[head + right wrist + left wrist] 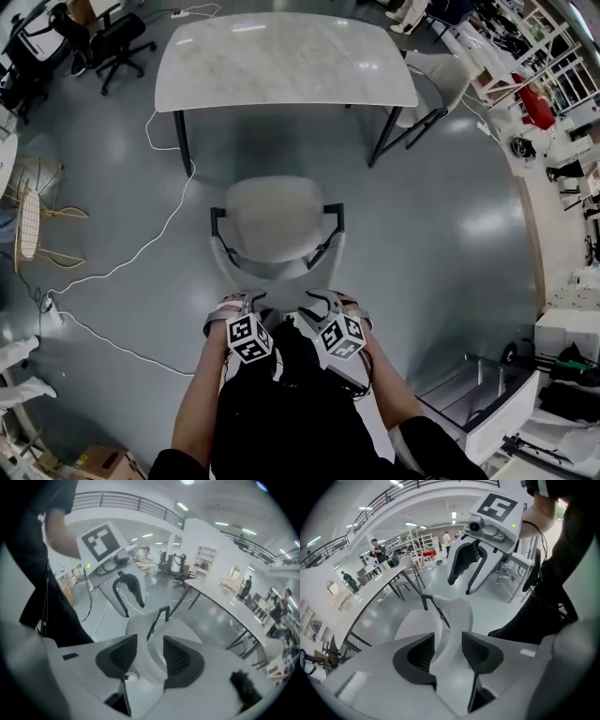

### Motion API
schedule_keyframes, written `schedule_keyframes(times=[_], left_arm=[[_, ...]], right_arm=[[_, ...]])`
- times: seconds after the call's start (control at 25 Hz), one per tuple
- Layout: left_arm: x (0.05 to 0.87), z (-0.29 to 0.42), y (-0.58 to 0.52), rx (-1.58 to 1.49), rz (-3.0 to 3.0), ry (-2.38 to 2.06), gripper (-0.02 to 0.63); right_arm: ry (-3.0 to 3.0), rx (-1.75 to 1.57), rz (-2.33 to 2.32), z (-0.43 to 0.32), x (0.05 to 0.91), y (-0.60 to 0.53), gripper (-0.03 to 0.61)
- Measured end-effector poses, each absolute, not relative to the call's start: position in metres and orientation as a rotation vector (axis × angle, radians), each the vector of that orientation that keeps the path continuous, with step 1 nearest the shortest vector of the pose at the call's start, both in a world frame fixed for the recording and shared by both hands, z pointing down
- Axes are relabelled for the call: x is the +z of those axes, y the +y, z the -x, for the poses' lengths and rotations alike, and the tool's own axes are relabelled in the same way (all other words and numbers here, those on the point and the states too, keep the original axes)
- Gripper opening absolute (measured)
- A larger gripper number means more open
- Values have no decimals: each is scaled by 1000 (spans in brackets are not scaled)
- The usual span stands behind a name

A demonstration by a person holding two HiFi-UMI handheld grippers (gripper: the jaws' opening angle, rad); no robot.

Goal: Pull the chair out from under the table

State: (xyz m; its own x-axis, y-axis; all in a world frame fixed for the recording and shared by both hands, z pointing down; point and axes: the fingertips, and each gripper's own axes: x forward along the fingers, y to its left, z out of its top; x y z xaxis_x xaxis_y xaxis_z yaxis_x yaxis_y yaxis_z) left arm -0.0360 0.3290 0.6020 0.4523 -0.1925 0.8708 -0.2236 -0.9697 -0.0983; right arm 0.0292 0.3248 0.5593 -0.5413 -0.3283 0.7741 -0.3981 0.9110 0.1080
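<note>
A pale grey chair (277,230) with black arm supports stands on the floor in front of the marble-topped table (281,56), its seat out from under the top. My left gripper (240,302) and right gripper (324,302) hover side by side over the chair's backrest, near my body. In the left gripper view the left gripper (447,651) is open, and the backrest (454,616) shows below through the gap, untouched. The right gripper (150,656) is open too, with the chair (161,630) beneath it. Each gripper view shows the other gripper hanging beside it.
A second pale chair (441,84) sits at the table's right end. A white cable (141,253) snakes over the floor on the left, near a wire-frame chair (33,220). A black office chair (112,42) stands far left. White cabinets (562,337) line the right.
</note>
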Motion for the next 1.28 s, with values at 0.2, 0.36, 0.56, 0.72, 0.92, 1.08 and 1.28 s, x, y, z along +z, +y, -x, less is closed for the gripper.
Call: schedule_keyframes(times=[0.2,0.36,0.56,0.72,0.92,1.08,1.28], left_arm=[[558,38,311,1472,-2719,-575,172],[526,41,298,1265,-2722,-782,118],[474,50,292,766,-2613,-936,20],[434,55,294,615,-2603,-1022,11],[384,68,291,485,-2636,-1261,8],[385,66,296,460,-2652,-1322,8],[385,63,297,418,-2658,-1293,8]], right_arm=[[-2275,179,-825,-38,498,295,98],[-2335,256,-1039,-47,459,285,34],[-2406,326,-1293,-53,407,279,21],[-2421,321,-1501,-62,375,279,18],[-2488,340,-1646,-63,339,284,17],[-2469,386,-1671,-62,353,289,17],[-2466,445,-1673,-55,364,294,15]])
